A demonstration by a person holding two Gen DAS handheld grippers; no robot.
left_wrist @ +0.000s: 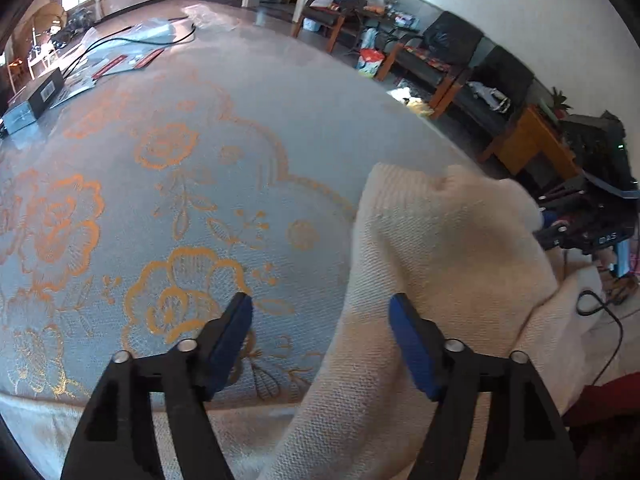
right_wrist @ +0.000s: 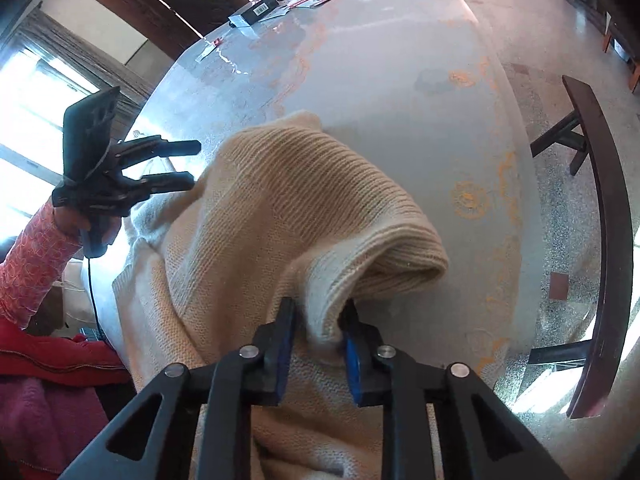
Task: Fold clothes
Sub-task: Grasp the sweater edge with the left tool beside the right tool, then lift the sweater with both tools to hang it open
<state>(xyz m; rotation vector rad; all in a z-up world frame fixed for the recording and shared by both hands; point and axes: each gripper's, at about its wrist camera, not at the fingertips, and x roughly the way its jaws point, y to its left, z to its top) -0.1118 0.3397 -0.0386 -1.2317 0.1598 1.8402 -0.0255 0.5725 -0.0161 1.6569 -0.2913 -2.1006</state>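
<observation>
A cream knitted sweater [right_wrist: 304, 184] lies bunched on the table with the pale blue cloth patterned in orange flowers [left_wrist: 168, 208]. My right gripper [right_wrist: 320, 320] is shut on a raised fold of the sweater, and the knit hangs from its blue pads in a hump. In the left wrist view the sweater [left_wrist: 440, 264] rises at the right, its edge running under the right finger. My left gripper [left_wrist: 320, 312] is open, and neither pad presses on the knit. From the right wrist view the left gripper [right_wrist: 196, 163] hovers beside the sweater's far left edge, held by a hand in a pink patterned sleeve [right_wrist: 36, 256].
A black box [left_wrist: 36, 100] with papers and cables lies at the table's far end. Dark armchairs [left_wrist: 448, 48] line the wall beyond the table. A dark wooden bench [right_wrist: 600, 220] stands on the floor by the table's right edge. A person's red clothing [right_wrist: 52, 356] is at the near side.
</observation>
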